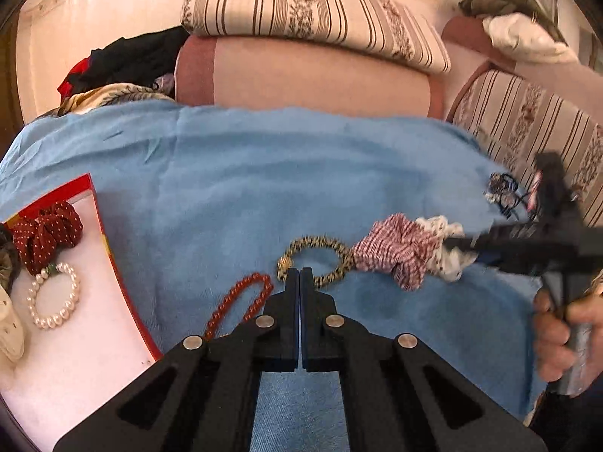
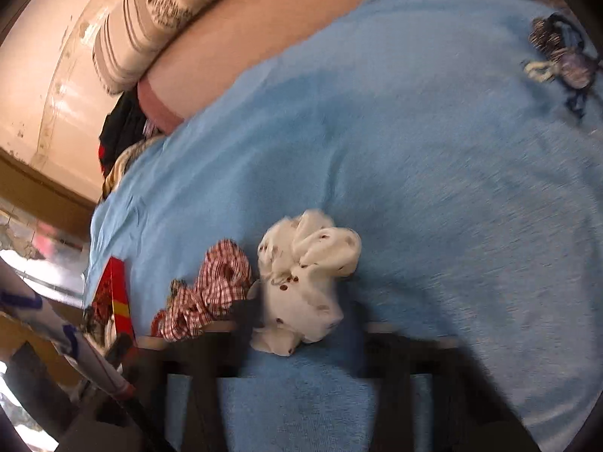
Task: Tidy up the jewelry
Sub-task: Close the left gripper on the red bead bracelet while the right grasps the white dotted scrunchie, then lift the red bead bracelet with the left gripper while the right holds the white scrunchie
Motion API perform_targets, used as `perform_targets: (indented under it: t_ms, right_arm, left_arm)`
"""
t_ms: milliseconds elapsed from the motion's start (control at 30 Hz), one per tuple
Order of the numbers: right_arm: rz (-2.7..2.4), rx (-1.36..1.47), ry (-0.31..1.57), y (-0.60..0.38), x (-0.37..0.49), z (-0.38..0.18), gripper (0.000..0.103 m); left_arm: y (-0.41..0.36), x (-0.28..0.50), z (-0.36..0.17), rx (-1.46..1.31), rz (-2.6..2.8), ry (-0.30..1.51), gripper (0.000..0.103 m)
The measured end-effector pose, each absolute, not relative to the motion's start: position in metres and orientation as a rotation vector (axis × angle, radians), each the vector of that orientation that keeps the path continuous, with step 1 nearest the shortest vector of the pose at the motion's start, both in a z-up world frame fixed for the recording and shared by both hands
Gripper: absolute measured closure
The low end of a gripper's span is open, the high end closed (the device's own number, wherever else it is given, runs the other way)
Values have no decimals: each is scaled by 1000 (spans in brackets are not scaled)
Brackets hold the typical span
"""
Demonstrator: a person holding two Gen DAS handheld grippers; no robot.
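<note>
The step in hand looks like a pick-up of the white scrunchie [image 2: 307, 278] by the right gripper [image 1: 458, 245], for transfer to the red tray [image 1: 100, 226] at the left edge of the blue towel [image 1: 264, 173]. In the left view its fingers reach into the white fabric; in the right view the scrunchie sits between the blurred fingers, but motion blur hides whether they are clamped on it, so I cannot tell its state. The next move calls for a firm squeeze on the bunched cloth, a lift free of the gingham scrunchie [image 1: 394, 250] that touches it, then a carry across to the tray.

The left gripper [image 1: 300, 275] has its fingers pressed together on nothing, tips just over the leopard band [image 1: 320, 256], with the red beads [image 1: 241, 301] just beside it on the left. The tray already holds a dotted scrunchie [image 1: 47, 229] and a pearl bracelet [image 1: 54, 295]. A dark tangle [image 1: 503, 192] lies well apart, near the towel's far right edge
</note>
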State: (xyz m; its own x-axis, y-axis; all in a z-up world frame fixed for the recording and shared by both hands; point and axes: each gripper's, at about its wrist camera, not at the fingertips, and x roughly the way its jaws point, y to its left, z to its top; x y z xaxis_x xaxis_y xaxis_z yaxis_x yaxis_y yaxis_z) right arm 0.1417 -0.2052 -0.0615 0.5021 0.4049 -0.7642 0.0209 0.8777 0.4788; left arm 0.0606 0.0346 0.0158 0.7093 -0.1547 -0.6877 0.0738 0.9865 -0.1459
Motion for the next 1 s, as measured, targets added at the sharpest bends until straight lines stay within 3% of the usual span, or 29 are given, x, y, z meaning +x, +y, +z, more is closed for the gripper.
perform_targets:
  t_ms: [333,567,867,900,1000]
  right_arm:
    - [173,300,691,-207,103,2,92]
    - [232,277,651,-197,92,13,92]
    - [278,260,673,-184,90,9,91]
    - [282,259,673,-184,90,9,91]
    - [290,263,674,-183,89,9,91]
  left_arm:
    - [53,59,32,-181,-132,711,103]
    - [86,57,40,-289,-103,700,103]
    - [48,76,-5,-98,-127,952,102]
    - [47,78,-8,-91,-126,968,101]
    - [44,81,-18,-63,-94,994,84]
